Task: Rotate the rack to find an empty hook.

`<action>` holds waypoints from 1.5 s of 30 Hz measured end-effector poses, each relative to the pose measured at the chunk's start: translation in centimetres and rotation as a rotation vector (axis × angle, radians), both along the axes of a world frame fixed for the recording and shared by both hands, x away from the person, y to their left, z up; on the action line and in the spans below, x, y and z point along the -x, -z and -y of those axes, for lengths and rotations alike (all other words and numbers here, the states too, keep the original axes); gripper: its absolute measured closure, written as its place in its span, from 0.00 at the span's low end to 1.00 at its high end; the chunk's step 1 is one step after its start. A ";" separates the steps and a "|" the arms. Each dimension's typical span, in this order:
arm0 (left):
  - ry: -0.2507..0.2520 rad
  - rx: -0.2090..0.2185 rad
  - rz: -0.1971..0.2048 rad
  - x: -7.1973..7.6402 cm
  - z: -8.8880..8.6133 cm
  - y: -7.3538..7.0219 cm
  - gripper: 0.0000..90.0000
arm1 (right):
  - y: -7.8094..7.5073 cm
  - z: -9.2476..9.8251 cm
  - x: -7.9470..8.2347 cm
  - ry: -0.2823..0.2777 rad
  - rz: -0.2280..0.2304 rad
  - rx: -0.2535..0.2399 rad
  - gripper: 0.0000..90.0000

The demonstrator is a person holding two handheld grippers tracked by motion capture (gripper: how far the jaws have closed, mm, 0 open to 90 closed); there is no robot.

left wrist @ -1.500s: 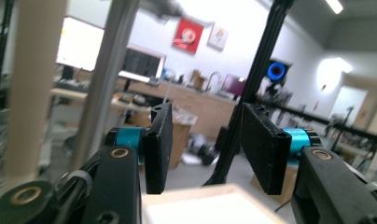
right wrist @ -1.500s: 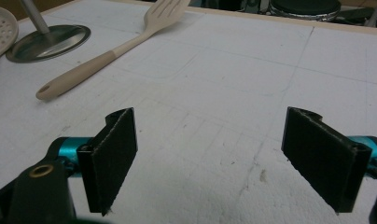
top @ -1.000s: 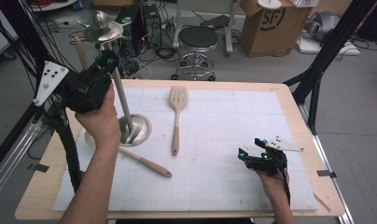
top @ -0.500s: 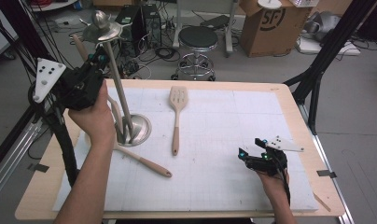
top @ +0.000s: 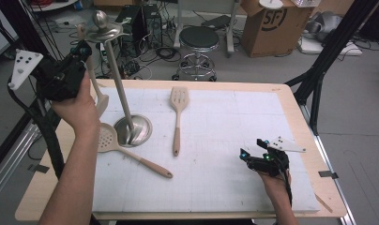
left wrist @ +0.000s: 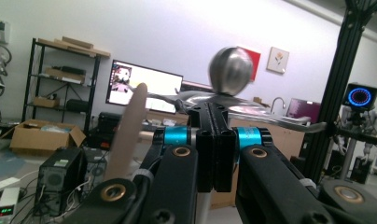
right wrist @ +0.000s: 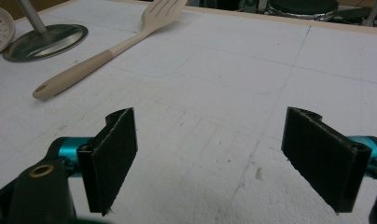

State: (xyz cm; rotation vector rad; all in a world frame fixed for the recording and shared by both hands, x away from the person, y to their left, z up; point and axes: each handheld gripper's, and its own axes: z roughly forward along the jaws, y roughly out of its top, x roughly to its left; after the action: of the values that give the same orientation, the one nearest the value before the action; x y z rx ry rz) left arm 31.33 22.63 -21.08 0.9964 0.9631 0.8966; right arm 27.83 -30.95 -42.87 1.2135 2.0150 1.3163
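Note:
A metal utensil stand point(top: 132, 129) with a ball top point(left wrist: 231, 70) rises at the table's left. A beige turner point(top: 99, 99) hangs beside its pole, handle up near the top disc. My left gripper point(top: 81, 49) is held high just left of that handle, jaws shut together with nothing between them; the blurred handle point(left wrist: 129, 130) passes left of the gripper point(left wrist: 213, 122). A perforated skimmer point(top: 108, 138) and a slotted spatula point(top: 179, 99) lie on the white mat. My right gripper point(top: 252, 149) rests on the mat at the right, open and empty point(right wrist: 224, 158).
The white mat point(top: 225, 117) covers most of the wooden table point(top: 291, 93). Spatula point(right wrist: 107, 51), stand base point(right wrist: 46, 39) and skimmer point(right wrist: 0, 28) lie far ahead of the right gripper. A stool point(top: 197, 40) and a cardboard box point(top: 267, 23) stand beyond the far edge.
My left gripper has drawn away to the left from the stand's top, leaving the beige turner hanging there. The right gripper has kept still.

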 end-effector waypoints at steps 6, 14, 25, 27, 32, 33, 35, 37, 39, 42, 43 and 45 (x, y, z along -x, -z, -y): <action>0.010 0.008 -0.015 -0.8 -0.7 -0.2 1.00 | 0.0 0.0 0.0 0.000 -0.001 0.002 0.19; 0.068 0.029 -0.018 0.8 0.9 1.0 1.00 | 0.0 0.0 0.0 0.001 0.003 0.004 0.19; 0.132 0.011 0.026 2.6 4.3 0.2 1.00 | -0.1 0.2 0.0 0.011 0.009 -0.006 0.19; 0.121 0.004 0.034 2.6 4.6 -0.2 1.00 | -0.1 0.2 0.0 0.011 0.004 -0.009 0.19; 0.088 -0.001 0.029 2.0 4.2 -0.7 1.00 | -0.2 0.3 0.1 0.013 0.010 -0.012 0.19; 0.083 -0.002 0.026 2.0 4.0 -0.7 1.00 | -0.2 0.3 0.1 0.016 0.006 -0.015 0.19; 0.076 0.000 0.025 1.8 3.5 -0.7 1.00 | -0.1 0.4 0.0 0.017 0.007 -0.013 0.19; 0.065 -0.001 0.025 1.7 3.2 -0.7 1.00 | -0.1 0.4 0.0 0.017 0.008 -0.009 0.19; 0.052 0.004 0.021 1.5 2.7 -0.7 1.00 | -0.1 0.3 0.1 0.018 0.004 -0.012 0.19; 0.038 0.011 0.020 1.2 2.1 -0.6 1.00 | -0.1 0.3 0.1 0.016 0.005 -0.012 0.19; 0.033 0.005 0.017 1.1 1.9 -0.6 1.00 | -0.1 0.3 0.0 0.015 0.004 -0.010 0.19; 0.028 0.006 0.012 0.7 1.5 -0.6 1.00 | 0.0 0.3 0.0 0.014 0.004 -0.006 0.19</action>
State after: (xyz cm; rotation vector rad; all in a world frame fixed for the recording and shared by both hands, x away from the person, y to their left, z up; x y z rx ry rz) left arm 30.61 21.15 -20.51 0.9957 0.9396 0.8752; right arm 27.84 -31.24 -42.85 1.2246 1.9967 1.3185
